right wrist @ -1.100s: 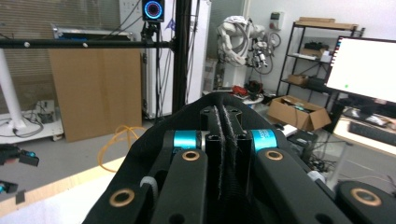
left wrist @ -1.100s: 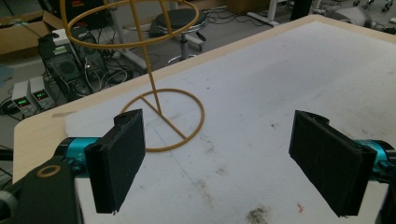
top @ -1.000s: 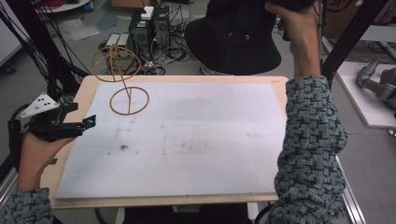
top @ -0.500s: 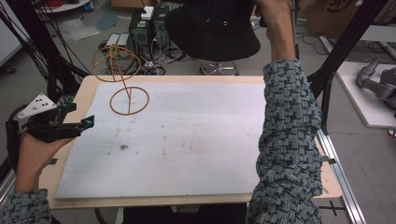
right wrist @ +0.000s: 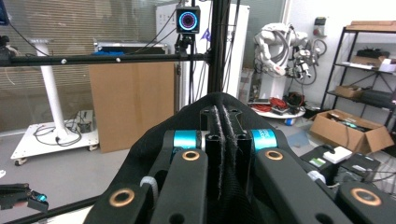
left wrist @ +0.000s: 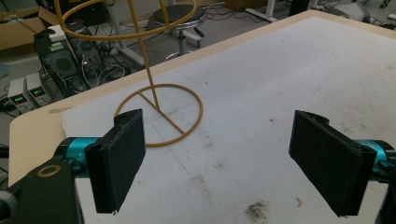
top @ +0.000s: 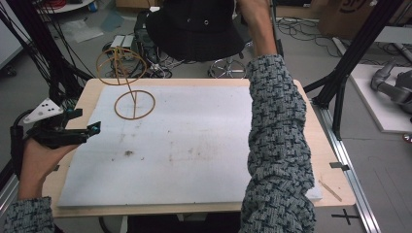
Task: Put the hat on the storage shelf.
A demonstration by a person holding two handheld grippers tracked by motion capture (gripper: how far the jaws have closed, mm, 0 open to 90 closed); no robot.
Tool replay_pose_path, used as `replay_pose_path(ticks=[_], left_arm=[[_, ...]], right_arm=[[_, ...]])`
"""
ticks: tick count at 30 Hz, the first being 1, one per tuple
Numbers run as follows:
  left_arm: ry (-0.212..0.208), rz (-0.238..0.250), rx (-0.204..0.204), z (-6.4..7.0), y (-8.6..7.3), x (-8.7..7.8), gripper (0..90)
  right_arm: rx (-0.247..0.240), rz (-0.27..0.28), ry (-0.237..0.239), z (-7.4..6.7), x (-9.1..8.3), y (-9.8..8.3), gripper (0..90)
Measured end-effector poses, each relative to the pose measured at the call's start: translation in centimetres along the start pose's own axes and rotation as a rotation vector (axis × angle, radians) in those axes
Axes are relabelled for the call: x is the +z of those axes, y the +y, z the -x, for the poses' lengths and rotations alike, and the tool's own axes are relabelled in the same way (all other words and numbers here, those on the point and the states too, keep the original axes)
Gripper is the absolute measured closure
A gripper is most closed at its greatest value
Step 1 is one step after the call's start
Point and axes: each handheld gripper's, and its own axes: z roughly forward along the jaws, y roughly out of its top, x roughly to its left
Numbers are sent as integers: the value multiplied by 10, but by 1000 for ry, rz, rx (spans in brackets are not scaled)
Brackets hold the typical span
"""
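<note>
black hat held high, wire stand on the board

the person's right arm is raised over the far edge of the table. the right gripper [right wrist: 223, 140] has its jaws pressed together on the fabric of a black bucket hat [top: 195, 28], which hangs above the floor beyond the table's far edge, over the stool [top: 226, 68] standing there. in the right gripper view the black cloth bunches up around and between the two jaws, with the room behind: a cardboard panel [right wrist: 132, 100] and a camera with a glowing ring [right wrist: 188, 20] on a black frame.

the left gripper [top: 77, 132] hovers at the left edge of the table, held in the left hand [top: 39, 162], jaws spread wide with nothing between them. its fingers [left wrist: 119, 161] point toward the yellow wire stand [top: 134, 99].

the stand sits on the white foam board [top: 194, 145] near its far left corner: a flat ring base on the board, a thin upright post, and a second ring on top, tilted, reaching out past the board's far edge. the board covers most of the wooden table [top: 318, 136] and carries some dark smudges near its middle.
</note>
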Motion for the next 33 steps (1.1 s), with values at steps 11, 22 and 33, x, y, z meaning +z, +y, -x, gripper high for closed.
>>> replay_pose_path(ticks=[11, 22, 33], left_arm=[[14, 9, 1, 0, -1, -10, 192], [22, 4, 0, 1, -5, -17, 192], [33, 3, -3, 0, -8, -26, 192]], right_arm=[[32, 16, 30, -1, 27, -6, 887], [60, 14, 68, -11, 63, -20, 886], [89, 14, 80, -15, 92, -30, 886]])
